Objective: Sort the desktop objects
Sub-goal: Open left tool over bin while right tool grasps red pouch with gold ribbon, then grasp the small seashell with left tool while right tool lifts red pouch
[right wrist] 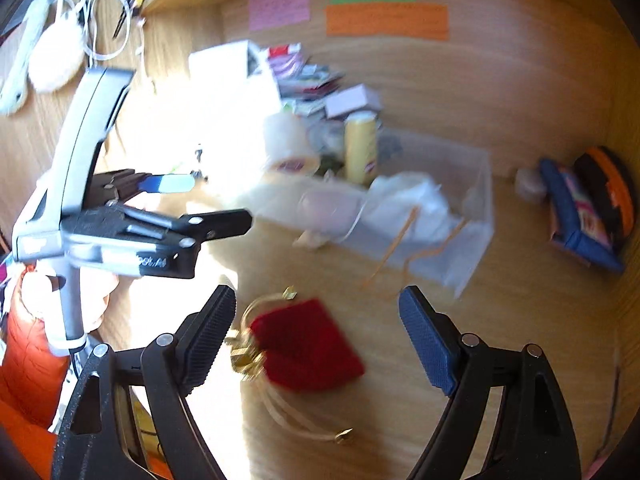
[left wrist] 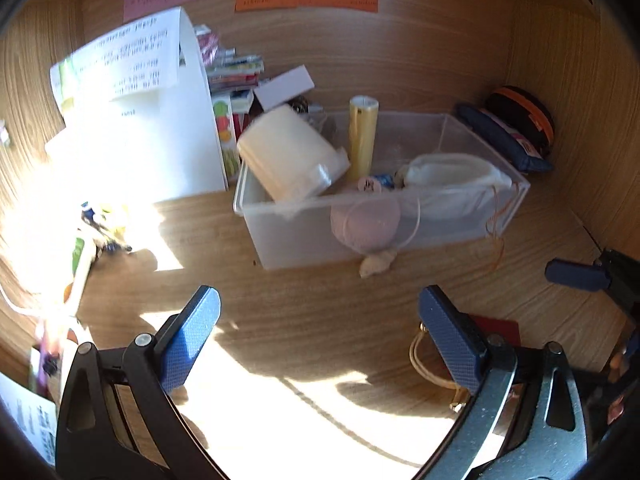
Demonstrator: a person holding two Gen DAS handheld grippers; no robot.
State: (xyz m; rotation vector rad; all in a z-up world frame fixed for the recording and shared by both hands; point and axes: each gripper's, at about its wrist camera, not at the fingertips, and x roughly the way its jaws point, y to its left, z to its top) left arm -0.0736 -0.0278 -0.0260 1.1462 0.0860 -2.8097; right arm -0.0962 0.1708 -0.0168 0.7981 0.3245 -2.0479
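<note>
While the left tongs [left wrist: 320, 336] hang released over the sunlit wooden bench [left wrist: 304, 312], their blue pads spread wide with nothing between them, the left wrist view looks at a clear plastic bin [left wrist: 460, 220] near the back wall. A cream tape roll [left wrist: 288, 152] tilts on the bin's left rim, a yellow tube [left wrist: 362, 136] stands upright inside, and a white drawstring pouch [left wrist: 452, 180] lies in the right part. A red pouch [left wrist: 500, 328] with a gold cord peeks from behind the right pad. A dark blue case [left wrist: 504, 140] leans in the right corner.

From the right wrist view, blurred, the right tongs [right wrist: 318, 332] are likewise spread apart, grasping nothing. The red pouch [right wrist: 308, 344] lies flat on the bench between the pads, nearer the left one, touching neither that I can tell. The left tongs [right wrist: 172, 200] show at the left, and the bin [right wrist: 472, 208] sits beyond.
</note>
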